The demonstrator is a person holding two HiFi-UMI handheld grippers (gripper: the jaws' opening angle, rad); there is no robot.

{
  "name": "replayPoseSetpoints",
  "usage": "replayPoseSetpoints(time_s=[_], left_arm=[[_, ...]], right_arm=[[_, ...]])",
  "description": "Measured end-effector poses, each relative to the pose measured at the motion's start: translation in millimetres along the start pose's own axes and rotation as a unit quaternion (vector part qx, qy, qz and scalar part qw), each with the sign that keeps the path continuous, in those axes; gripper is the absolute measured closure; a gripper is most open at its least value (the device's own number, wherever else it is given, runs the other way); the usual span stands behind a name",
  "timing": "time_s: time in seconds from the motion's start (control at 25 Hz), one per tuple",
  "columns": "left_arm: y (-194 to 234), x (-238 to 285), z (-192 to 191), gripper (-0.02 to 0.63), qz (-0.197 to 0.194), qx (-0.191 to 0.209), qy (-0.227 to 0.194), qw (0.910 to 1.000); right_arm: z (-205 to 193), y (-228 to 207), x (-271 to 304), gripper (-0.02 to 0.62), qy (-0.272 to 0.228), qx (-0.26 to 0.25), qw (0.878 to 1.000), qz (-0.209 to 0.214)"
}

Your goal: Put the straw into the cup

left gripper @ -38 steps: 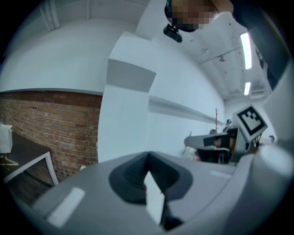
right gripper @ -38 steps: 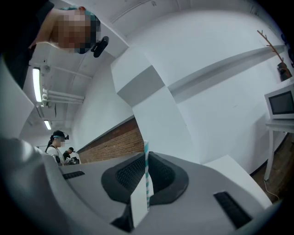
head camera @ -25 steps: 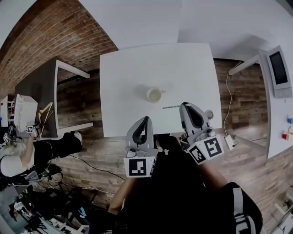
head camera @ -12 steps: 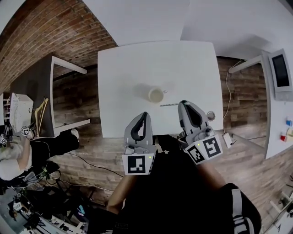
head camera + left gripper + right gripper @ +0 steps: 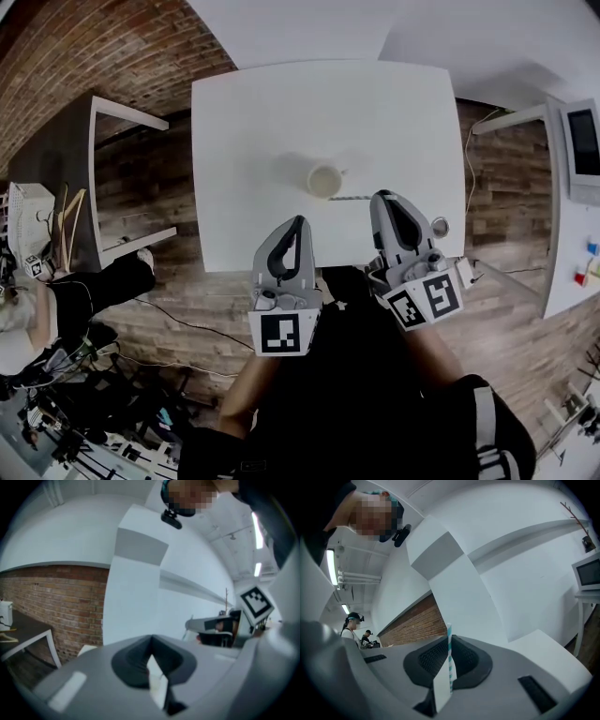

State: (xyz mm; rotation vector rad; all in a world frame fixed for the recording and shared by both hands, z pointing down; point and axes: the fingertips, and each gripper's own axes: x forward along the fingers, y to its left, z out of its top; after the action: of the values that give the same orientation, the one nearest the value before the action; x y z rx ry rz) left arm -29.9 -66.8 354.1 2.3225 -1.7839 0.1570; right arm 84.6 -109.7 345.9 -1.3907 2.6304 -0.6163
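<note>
Head view: looking steeply down on a white bench (image 5: 244,131) standing on a wooden floor (image 5: 159,216). Pale cup (image 5: 325,181) upright near the bench's middle, mouth open to the camera. Just right of the cup, a thin straw (image 5: 354,198) lying roughly level, one end close beside the cup, the other at the tip of the right gripper (image 5: 380,199). Not clear from here whether the straw touches the bench. Left gripper (image 5: 298,225) over the near edge of the bench, apart from both cup and straw, pointing toward the bench. Small round thing (image 5: 439,226) near the bench's right edge, just beside the right gripper.

Left gripper view: jaws of the left gripper (image 5: 151,641) pressed together at the tips, nothing clamped between them. Beyond, white walls and a band of brick wall (image 5: 51,602) at left.

Right gripper view: jaws of the right gripper (image 5: 449,641) clamped on the straw (image 5: 449,660), striped teal and white, upright between the dark pads, its end poking just past them. Far off at left, a standing person (image 5: 350,626).
</note>
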Motion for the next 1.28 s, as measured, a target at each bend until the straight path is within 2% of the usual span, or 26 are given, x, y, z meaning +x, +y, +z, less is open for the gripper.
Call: replayPoseSetpoints(time_s=[0.44, 0.72, 1.28], left_arm=[[18.8, 19.3, -29.2, 0.603, -0.013, -0.007, 0.017, 0.9997], [32.8, 24.1, -40.6, 0.603, -0.006, -0.018, 0.024, 0.9995], [32.9, 30.8, -54.1, 0.603, -0.014, -0.023, 0.032, 0.9991]], right_arm=[[-31.1, -8.1, 21.4, 0.572, 0.019, -0.001, 1.000, -0.014], [-52.9, -14.9, 30.2, 0.572, 0.030, -0.002, 0.999, -0.026], [-81.2, -27.0, 35.6, 0.572, 0.044, -0.001, 0.998, -0.044]])
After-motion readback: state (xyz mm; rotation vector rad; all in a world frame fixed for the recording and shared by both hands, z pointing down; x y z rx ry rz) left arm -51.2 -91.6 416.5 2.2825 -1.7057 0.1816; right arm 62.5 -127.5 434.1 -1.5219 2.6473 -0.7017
